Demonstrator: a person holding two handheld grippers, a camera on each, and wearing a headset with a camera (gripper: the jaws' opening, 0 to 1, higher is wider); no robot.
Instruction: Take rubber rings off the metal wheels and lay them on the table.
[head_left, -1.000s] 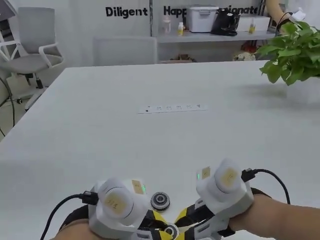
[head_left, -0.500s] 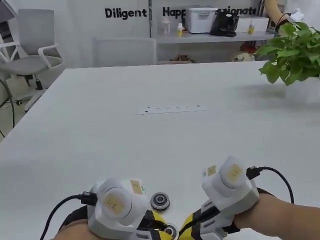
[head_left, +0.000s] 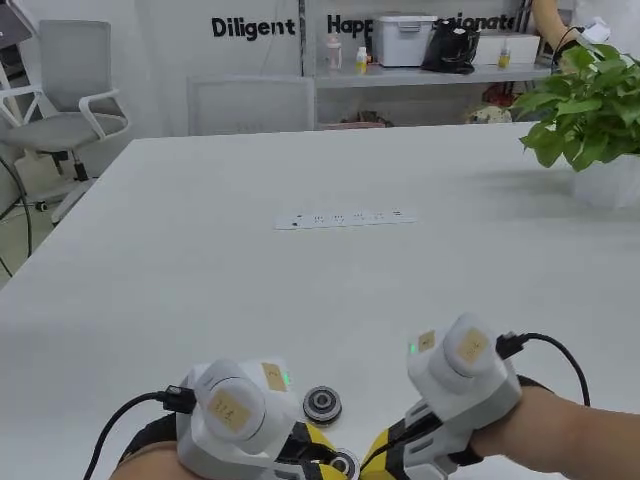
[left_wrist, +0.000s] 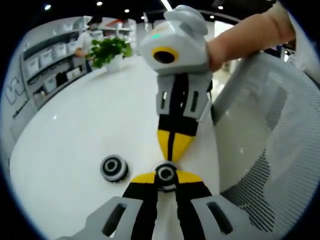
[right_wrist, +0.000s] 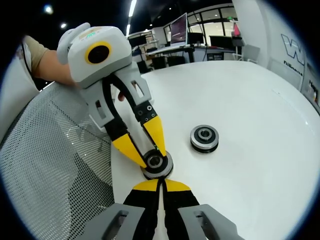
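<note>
1. The left gripper (left_wrist: 166, 177) and the right gripper (right_wrist: 160, 184) meet tip to tip at a wheel (right_wrist: 156, 163). There is no room between the jaws.
2. A second wheel (head_left: 321, 403) lies on the tabletop (head_left: 330, 290) near the jaw tips, with a small gap to pass.
3. Past it the tabletop is wide and bare up to a far power strip (head_left: 345, 218).
4. A plant (head_left: 585, 105) stands far off to the right.
5. A mesh chair (right_wrist: 55, 165) sits close behind the jaws, at the tabletop's edge.
</note>
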